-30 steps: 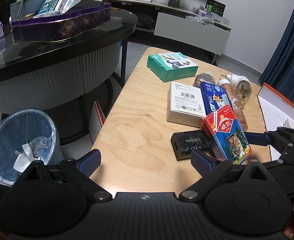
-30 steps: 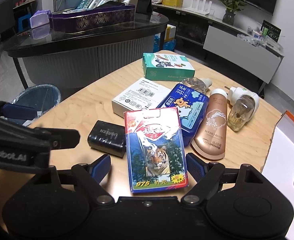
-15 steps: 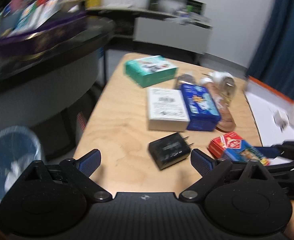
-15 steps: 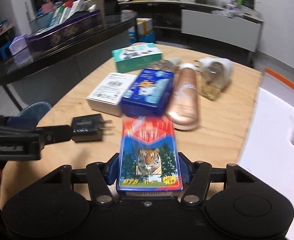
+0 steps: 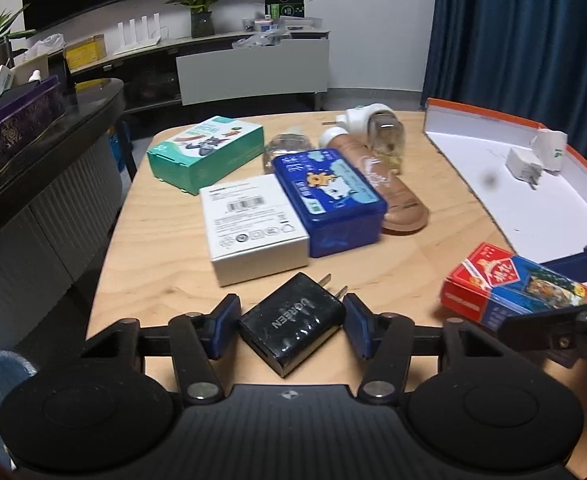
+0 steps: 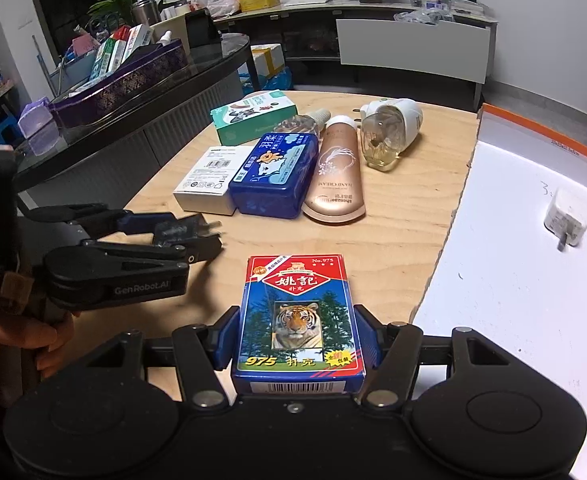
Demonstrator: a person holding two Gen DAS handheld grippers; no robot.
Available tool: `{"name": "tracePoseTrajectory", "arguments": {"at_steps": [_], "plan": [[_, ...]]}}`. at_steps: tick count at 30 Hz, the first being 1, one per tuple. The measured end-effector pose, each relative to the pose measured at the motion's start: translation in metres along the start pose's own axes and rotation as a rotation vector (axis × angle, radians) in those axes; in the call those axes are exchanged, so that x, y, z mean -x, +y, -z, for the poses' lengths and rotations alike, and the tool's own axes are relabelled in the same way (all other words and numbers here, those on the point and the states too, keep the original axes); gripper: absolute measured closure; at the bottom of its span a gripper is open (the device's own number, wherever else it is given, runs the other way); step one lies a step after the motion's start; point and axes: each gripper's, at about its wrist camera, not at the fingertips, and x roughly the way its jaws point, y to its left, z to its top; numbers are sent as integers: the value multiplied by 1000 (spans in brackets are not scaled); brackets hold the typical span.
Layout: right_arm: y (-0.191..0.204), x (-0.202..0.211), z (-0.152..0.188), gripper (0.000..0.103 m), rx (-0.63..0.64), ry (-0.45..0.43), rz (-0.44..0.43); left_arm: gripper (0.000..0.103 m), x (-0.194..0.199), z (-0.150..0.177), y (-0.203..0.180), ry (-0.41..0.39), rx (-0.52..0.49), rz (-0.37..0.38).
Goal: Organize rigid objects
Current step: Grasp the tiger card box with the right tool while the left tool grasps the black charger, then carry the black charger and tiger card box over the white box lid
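**Both grippers closed on items at the near edge of the table**

The right gripper (image 6: 297, 336) holds a card deck box (image 6: 296, 320) between its jaws, both blue pads pressed to its long sides. The box is red and blue with a tiger portrait, marked "No.975" at the top and "975" near the bottom, barcode end nearest the camera. The left gripper (image 5: 291, 326) has its jaws narrowed onto a black charger (image 5: 293, 326), a glossy, scuffed block printed "UGREEN", its 2 prongs pointing away from the jaws.

Beyond the left jaws lie a white box (image 5: 253, 226) with a barcode label and a blue tin (image 5: 329, 200) with a cartoon bear. Beyond those, a tan tube (image 6: 335, 172) reads "HAND CREAM", with a green box (image 5: 207, 152) further off. To the right of the right jaws, a white tray (image 6: 505, 280) with an orange rim holds a white plug adapter (image 6: 567, 218).
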Motion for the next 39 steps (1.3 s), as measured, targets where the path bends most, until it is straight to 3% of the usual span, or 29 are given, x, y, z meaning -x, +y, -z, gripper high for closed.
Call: {"name": "tracePoseTrajectory", "arguments": {"at_steps": [7,17,39], "plan": [[-7,12,-1,32,-27,-41,13,47,14,3,-4,-10,79,26],[-20,40,-8,32,-71,-140,62,47,41,-26,-30,-95,102,78],[-121,126,7,32,-287,-363,387,47,25,-104,-127,-123,44,301]]}}
